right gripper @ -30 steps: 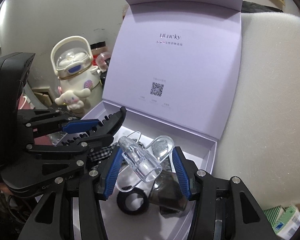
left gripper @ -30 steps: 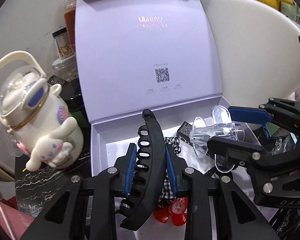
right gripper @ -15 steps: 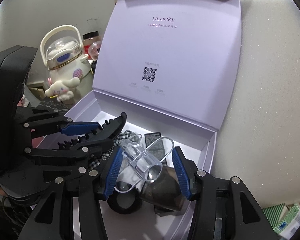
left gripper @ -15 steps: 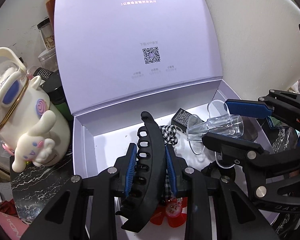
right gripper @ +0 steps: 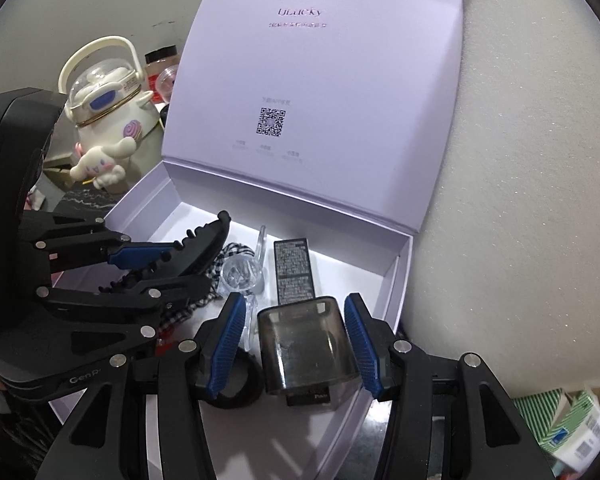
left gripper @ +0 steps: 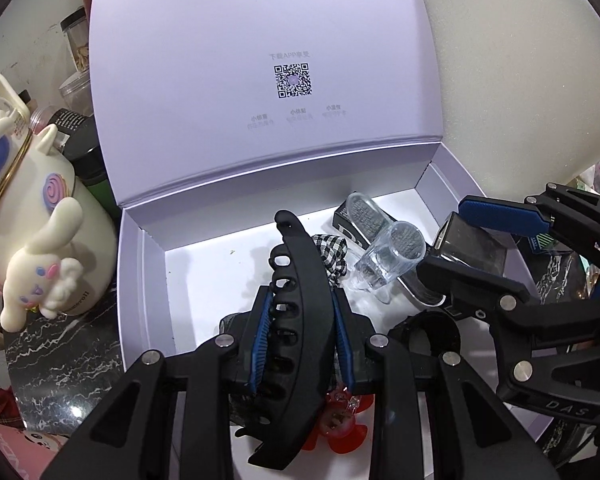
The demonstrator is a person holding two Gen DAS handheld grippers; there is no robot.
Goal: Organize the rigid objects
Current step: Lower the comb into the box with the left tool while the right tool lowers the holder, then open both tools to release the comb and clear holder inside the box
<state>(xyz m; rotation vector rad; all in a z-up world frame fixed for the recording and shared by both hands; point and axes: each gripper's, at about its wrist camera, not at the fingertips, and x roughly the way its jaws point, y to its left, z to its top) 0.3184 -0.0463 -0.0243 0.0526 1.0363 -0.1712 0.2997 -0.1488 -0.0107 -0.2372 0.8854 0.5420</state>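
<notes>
Shift since a second ago: both views have closed in on the open lilac cardboard box [left gripper: 140, 280]; its floor now fills more of each view.
Clear clip: the transparent plastic claw clip [right gripper: 242, 272] was between the right pads a second ago. It now lies on the box floor beyond them, next to the black-and-white gingham scrunchie [left gripper: 332, 252].
Left tongs [left gripper: 300, 300]: clamped tight on the long black plastic banana clip [left gripper: 296, 264], held lengthwise above the box's left half, clear of the floor.
Right tongs [right gripper: 296, 308]: part open, straddling a smoky translucent plastic case [right gripper: 308, 348]. I see a gap at the left pad, so I read no grip.
Also in box: a black printed carton [right gripper: 294, 272], a black ring [right gripper: 236, 384] and a red piece [left gripper: 340, 420] under the banana clip.
Surface: dark marbled top [left gripper: 60, 352], carrying a cream cartoon-dog flask [left gripper: 40, 220] left of the box.
Meaning: I judge the clear clip as filed. The banana clip is next, and the bare white floor on the left is its likely spot.
Risk: the long clip could catch the scrunchie.
</notes>
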